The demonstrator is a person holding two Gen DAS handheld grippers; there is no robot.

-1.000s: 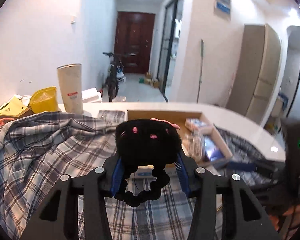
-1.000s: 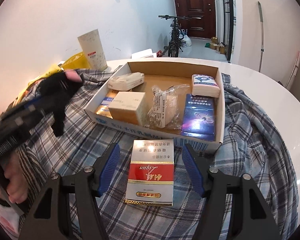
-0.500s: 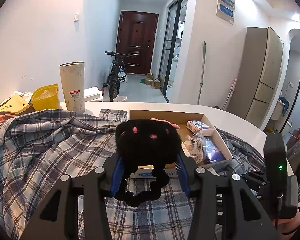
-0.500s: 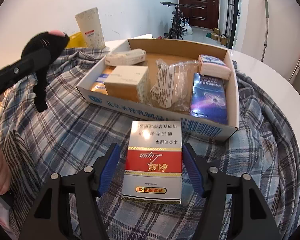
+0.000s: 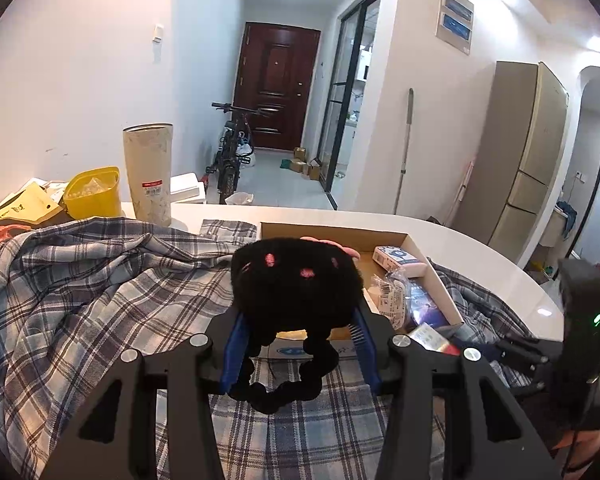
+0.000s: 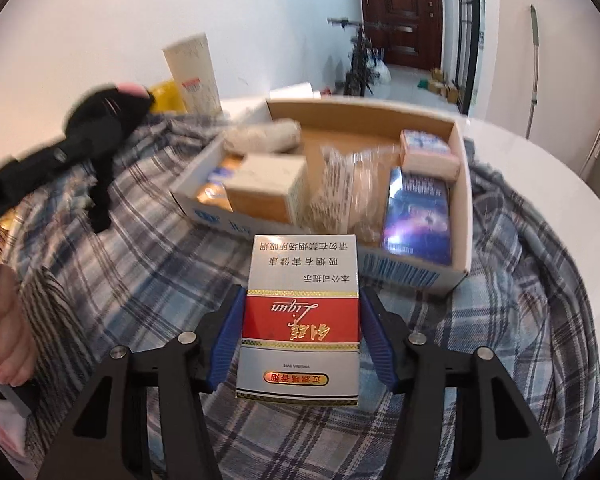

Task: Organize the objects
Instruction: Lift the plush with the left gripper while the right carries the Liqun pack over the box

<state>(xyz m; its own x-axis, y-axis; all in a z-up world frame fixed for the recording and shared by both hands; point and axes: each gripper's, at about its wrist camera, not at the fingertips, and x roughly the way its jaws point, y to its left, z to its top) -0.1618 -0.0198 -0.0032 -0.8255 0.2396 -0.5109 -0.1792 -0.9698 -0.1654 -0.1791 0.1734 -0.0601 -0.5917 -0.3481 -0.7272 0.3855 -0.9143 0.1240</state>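
Motion blur smears the far half of the right wrist view, so the cardboard box (image 6: 462, 184) and its contents read only roughly: a pale roll, a tan carton, a crinkled clear bag, a dark blue pack (image 6: 416, 216) and a small white-and-blue packet. In the left wrist view the black plush toy (image 5: 296, 284) hides most of that box, leaving only its far wall and its 3 o'clock end visible. The toy's face cannot be made out; only pink marks and a dangling beaded loop show.

The left gripper (image 5: 300, 344) is clamped on the plush toy, its blue pads pressed into the fur on both sides, holding it above the plaid cloth (image 5: 80, 288). The right gripper (image 6: 298, 336) has just been closing its jaws; the pads now sit against both long sides of the red-and-silver cigarette pack (image 6: 300, 312), which lies on the cloth just at 6 o'clock of the box. A person's hand (image 6: 8, 332) is cut off at 9 o'clock.
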